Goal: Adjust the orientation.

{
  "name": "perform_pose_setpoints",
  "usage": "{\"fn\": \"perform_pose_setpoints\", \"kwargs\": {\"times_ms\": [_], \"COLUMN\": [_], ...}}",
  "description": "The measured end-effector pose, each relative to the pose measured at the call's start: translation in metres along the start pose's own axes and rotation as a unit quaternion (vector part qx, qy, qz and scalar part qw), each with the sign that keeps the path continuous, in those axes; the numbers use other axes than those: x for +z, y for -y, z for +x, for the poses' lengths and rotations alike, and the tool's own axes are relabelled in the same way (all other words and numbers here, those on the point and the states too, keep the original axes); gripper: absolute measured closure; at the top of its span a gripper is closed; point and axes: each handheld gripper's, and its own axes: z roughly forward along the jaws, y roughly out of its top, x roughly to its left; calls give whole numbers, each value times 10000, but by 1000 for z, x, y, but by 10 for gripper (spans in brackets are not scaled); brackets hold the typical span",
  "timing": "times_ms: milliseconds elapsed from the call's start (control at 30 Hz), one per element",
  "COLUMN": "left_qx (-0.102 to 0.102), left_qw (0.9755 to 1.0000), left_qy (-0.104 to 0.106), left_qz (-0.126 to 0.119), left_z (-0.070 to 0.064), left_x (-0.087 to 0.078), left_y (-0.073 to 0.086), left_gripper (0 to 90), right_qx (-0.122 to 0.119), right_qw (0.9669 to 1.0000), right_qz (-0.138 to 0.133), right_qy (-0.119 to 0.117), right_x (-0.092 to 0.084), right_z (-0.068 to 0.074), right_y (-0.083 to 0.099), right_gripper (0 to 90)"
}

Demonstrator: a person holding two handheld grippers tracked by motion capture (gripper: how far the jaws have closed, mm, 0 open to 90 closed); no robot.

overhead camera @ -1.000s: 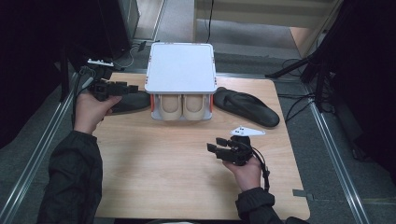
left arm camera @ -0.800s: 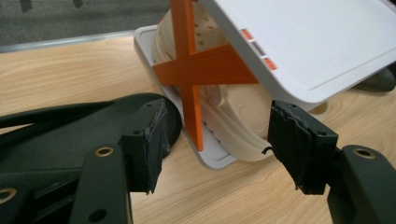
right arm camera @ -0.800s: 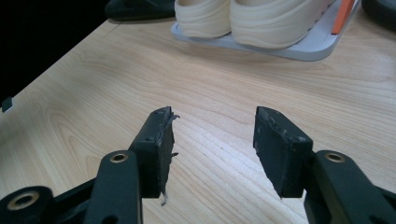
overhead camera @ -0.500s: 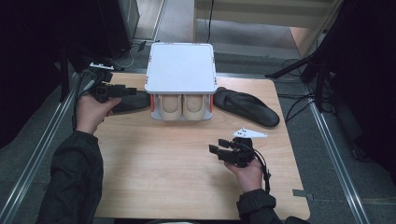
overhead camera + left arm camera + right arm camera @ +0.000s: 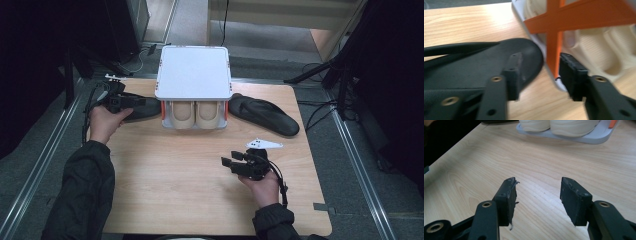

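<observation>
The black foam insole (image 5: 142,107) lay flat on the pale wooden table (image 5: 190,195), its long axis running across the table, its rounded toe end just beside the left side of the white rack with orange cross-braces (image 5: 192,75) that held two cream shoe-shaped forms (image 5: 196,114). The left gripper (image 5: 122,101) was at that insole, far nearer to it than the right one was. In the left gripper view its jaws had just been closing, and the toe of the insole (image 5: 499,62) lay partly between them: the left pad sat over the insole's upper face, while the right pad stood in the narrow gap by the rack's orange brace (image 5: 554,45). Whether the pads already pressed on the foam could not be told; a gap still showed between them. The coming move would probably turn on this: the insole stretched away from the fingers toward the person's left, so any lift would take it by one tip. The right gripper (image 5: 235,164) hovered well apart over bare wood, jaws apart and empty. A second black insole (image 5: 265,115) lay right of the rack.
</observation>
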Motion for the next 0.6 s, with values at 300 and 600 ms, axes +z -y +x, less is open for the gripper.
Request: {"fn": "perform_pose_setpoints", "kwargs": {"times_ms": [300,600], "left_qx": [-269,-545], "left_qw": [9995,9976], "left_qy": [-156,-271], "left_qz": [74,336], "left_z": [18,33], "left_x": [25,45], "left_y": [8,17], "left_gripper": [868,896], "right_qx": [-3,37], "right_qw": [10000,9999], "right_qz": [56,79], "right_qy": [82,121], "right_x": [-3,-4], "right_z": [3,4], "right_y": [7,12], "right_gripper": [478,474]}}
